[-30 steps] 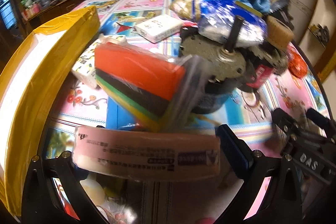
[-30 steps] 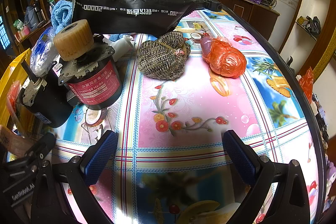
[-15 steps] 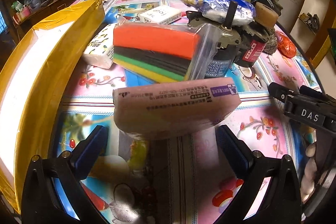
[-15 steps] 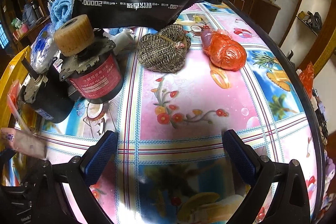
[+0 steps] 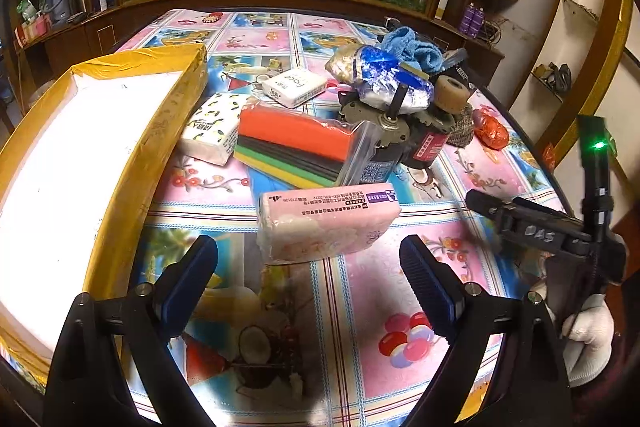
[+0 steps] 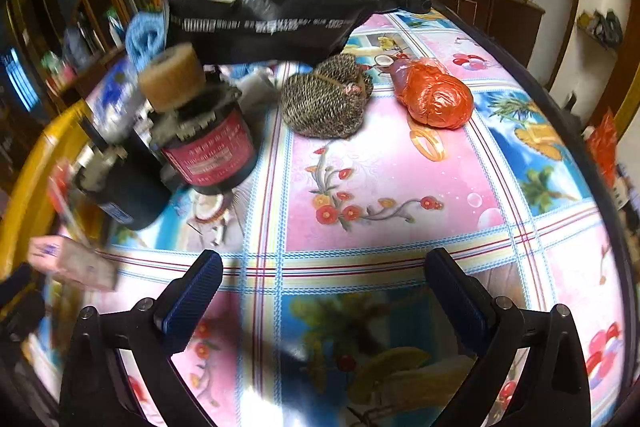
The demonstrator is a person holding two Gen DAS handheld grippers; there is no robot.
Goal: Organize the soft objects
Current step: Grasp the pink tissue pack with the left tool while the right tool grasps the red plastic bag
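Behind pink tissue pack [image 5: 326, 221] | sponge pack [image 5: 298, 147] | motors [image 5: 404, 143]

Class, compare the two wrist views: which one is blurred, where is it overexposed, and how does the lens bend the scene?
Right wrist view: motion blur smears the red-labelled motor and pink tissue pack. Left wrist view: sharp, but the yellow box interior blows out to white. Both: fisheye curves the table edge, corners vignetted black.
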